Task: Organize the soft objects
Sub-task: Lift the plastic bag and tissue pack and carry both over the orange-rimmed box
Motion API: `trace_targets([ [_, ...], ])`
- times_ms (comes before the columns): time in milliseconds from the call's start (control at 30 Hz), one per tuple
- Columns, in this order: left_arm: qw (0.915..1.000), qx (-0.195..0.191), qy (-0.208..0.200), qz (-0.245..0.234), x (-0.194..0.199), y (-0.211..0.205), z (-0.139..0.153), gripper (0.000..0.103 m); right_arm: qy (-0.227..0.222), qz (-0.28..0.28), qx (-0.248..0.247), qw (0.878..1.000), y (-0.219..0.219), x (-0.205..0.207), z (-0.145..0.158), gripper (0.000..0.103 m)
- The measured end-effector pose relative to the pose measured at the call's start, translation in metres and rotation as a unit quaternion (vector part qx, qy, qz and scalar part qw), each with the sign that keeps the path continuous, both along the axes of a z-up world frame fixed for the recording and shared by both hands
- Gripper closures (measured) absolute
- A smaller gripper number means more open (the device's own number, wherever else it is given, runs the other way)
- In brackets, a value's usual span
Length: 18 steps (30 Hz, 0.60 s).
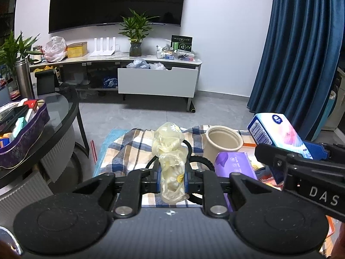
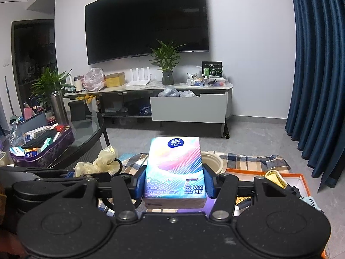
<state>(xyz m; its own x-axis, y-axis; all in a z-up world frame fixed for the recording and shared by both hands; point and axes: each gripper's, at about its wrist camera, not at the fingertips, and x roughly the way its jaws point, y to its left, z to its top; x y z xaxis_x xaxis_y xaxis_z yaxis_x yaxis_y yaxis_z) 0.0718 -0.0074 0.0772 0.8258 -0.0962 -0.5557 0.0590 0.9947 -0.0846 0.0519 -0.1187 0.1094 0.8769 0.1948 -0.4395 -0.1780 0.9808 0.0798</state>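
Above a checked cloth (image 1: 129, 149) on the floor, the left claw (image 1: 172, 180) is pinching a crumpled yellowish glove (image 1: 170, 151); the right claw (image 2: 174, 183) is clamping a tissue pack (image 2: 174, 168).

The tissue pack (image 2: 174, 170) reads "Vinda", and the right gripper's arm (image 1: 319, 196) shows what looks like "DAS".

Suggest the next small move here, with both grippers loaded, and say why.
Probably carry the tissue pack in the right gripper right and down toward the orange box, then release. The box lies open, already holds cloth items, and sits just right of that gripper, while the left gripper can wait with its cream daisy-print bag.
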Motion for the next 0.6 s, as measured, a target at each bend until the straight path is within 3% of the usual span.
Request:
trace_targets([
  [600,0.9992,-0.001,0.001,-0.039,0.008,-0.027,-0.002,0.083,-0.002,-0.036,0.002,0.999,-0.030,0.004,0.004,0.040],
])
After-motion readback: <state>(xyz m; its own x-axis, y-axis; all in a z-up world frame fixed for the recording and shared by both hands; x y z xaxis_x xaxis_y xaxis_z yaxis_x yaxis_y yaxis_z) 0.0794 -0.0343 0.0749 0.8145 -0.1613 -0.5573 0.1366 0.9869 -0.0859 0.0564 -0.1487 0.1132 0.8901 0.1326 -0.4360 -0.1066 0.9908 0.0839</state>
